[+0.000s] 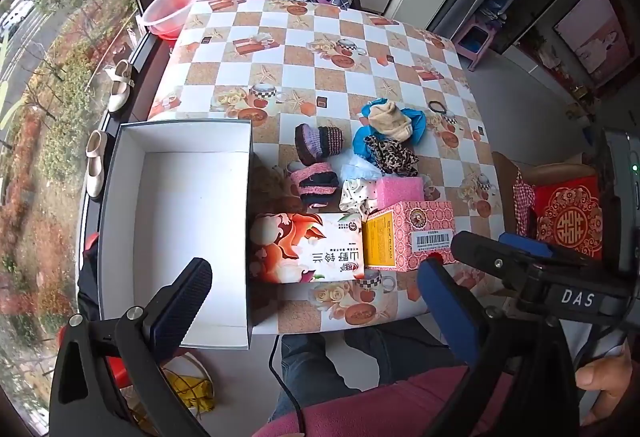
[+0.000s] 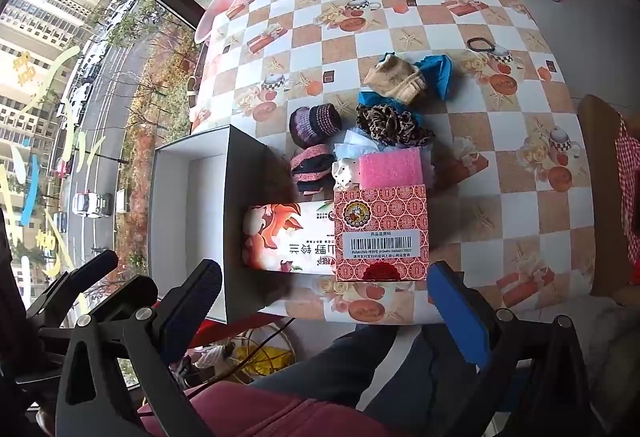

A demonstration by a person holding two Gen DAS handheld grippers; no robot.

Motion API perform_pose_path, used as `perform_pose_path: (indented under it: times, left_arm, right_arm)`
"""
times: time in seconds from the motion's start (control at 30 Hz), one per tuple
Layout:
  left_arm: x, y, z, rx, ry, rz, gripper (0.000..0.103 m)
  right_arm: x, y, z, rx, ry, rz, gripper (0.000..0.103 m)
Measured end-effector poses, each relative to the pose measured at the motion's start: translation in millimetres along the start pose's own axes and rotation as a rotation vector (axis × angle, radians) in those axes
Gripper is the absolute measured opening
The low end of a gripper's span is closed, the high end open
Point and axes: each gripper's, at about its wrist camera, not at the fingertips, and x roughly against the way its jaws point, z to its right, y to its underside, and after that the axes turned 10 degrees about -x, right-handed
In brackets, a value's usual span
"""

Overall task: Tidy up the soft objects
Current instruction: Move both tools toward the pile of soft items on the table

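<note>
- My table (image 1: 304, 49) wore a checkered cloth.
- An open white box (image 1: 180, 205) sat at its left.
- Two cartons (image 1: 352, 245) lay near me.
- Soft things (image 1: 360, 153) clustered beyond them.

Soft stuff's piled mid-table: knitted purple booties (image 1: 318, 144), beige sock (image 1: 390, 123) on blue cloth (image 1: 416, 119), leopard scrunchie (image 1: 390, 155), pink sponge (image 1: 400, 191).

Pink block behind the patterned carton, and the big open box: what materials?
Pink block: looks like foam or sponge, matte, with a finely pitted surface. Big open box: seemingly rigid cardboard, straight thin walls, smooth white inside, grey outside.
</note>
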Motion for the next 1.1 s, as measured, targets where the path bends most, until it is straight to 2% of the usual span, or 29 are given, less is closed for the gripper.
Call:
perform_pose_path:
  times: [0.8, 0.93, 1.1]
  left_arm:
    - [-3.2, -2.5, 3.6, 0.0, 0.009, -0.006, 0.103]
    - [-8.6, -1.8, 4.3, -0.009, 0.028, -0.025, 0.103]
    - [-20.9, -3.8, 7.9, -0.047, -0.006, -0.055, 0.103]
  right_arm:
    - [-6.0, 6.4, -2.9, -0.027, 0.022, -0.014, 0.103]
    - [-6.1, 9.4, 3.7, -0.052, 0.029, -0.02, 0.103]
    - [0.1, 5.8, 22.3, -0.107, 0.031, -0.009, 0.103]
